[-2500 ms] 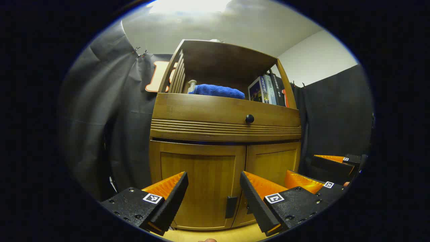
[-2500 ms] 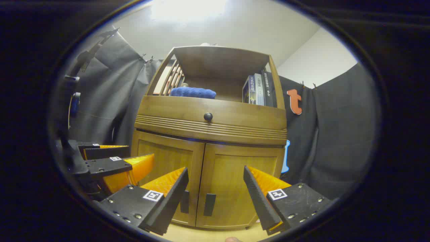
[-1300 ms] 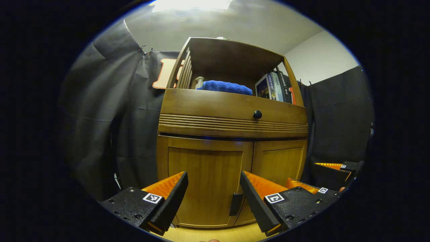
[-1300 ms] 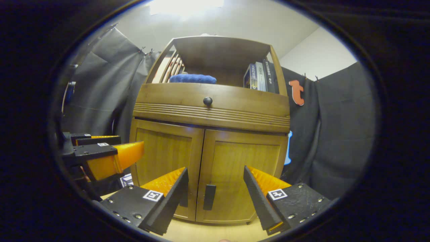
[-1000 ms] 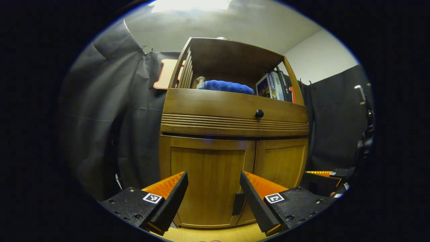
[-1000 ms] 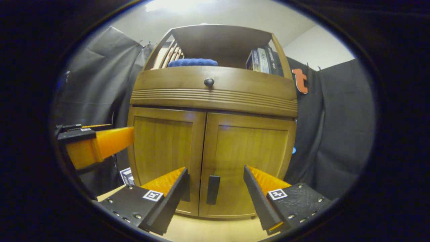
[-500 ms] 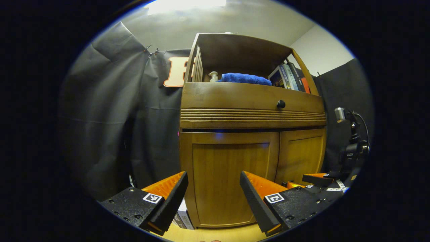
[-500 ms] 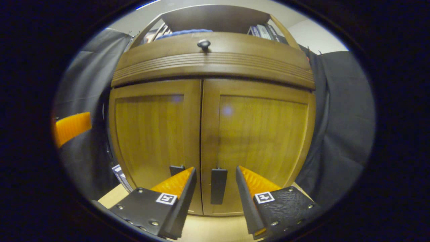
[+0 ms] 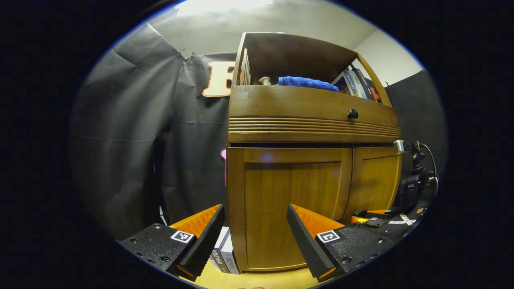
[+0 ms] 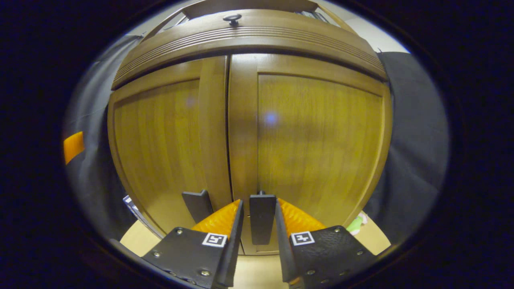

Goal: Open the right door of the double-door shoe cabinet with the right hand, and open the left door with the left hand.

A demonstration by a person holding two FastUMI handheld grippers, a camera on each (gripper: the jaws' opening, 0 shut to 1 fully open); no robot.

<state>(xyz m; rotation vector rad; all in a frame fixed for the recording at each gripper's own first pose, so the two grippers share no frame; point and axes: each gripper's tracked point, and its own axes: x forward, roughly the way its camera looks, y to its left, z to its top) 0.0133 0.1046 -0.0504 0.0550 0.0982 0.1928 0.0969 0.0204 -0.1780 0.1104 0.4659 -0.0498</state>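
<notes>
A wooden shoe cabinet (image 9: 313,120) stands against black cloth, both lower doors shut. In the right gripper view, the right gripper (image 10: 259,224) straddles the dark handle (image 10: 262,218) of the right door (image 10: 317,140) — fingers close around it, contact unclear. In the left gripper view, the left gripper (image 9: 255,230) hangs spread wide, nothing between its fingers, near the left door (image 9: 289,208).

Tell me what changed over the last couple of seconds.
The right gripper moved in close to the shoe cabinet and narrowed its fingers around the right door's handle, though a firm clamp isn't clear. The left gripper swung leftward, staying open. Both doors remain shut.
</notes>
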